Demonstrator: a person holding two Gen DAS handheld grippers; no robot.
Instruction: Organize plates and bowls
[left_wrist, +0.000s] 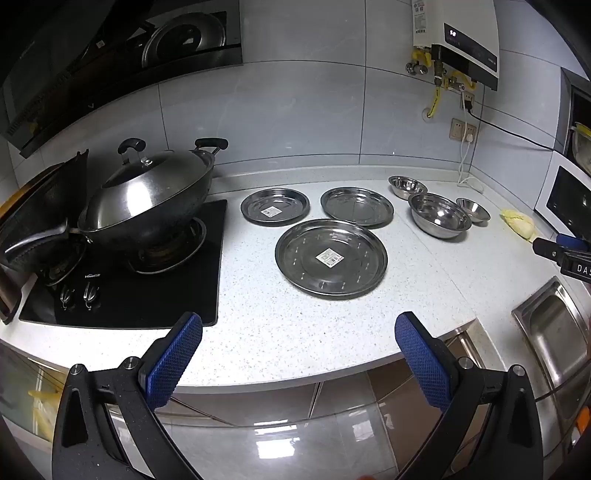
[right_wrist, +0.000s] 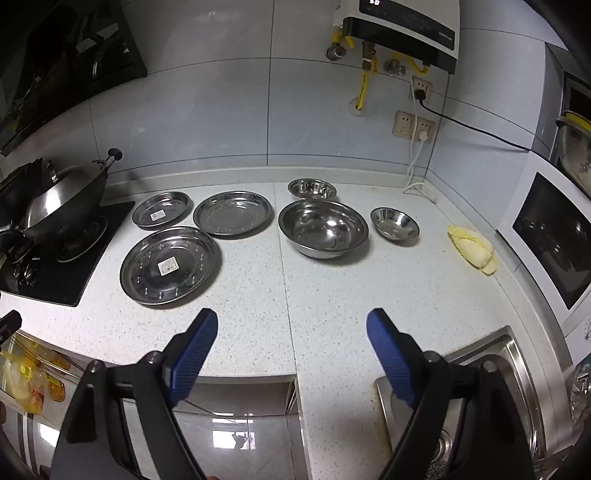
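Note:
Three steel plates lie on the white counter: a large front plate, a back left plate and a back right plate. Three steel bowls stand to their right: a large bowl, a small far bowl and a small right bowl. My left gripper is open and empty above the counter's front edge. My right gripper is open and empty there too, and part of it shows at the right edge of the left wrist view.
A gas hob with a lidded wok and a pan is at the left. A steel sink is at the front right. A yellow cloth and a microwave are at the right. Cables hang in the back corner.

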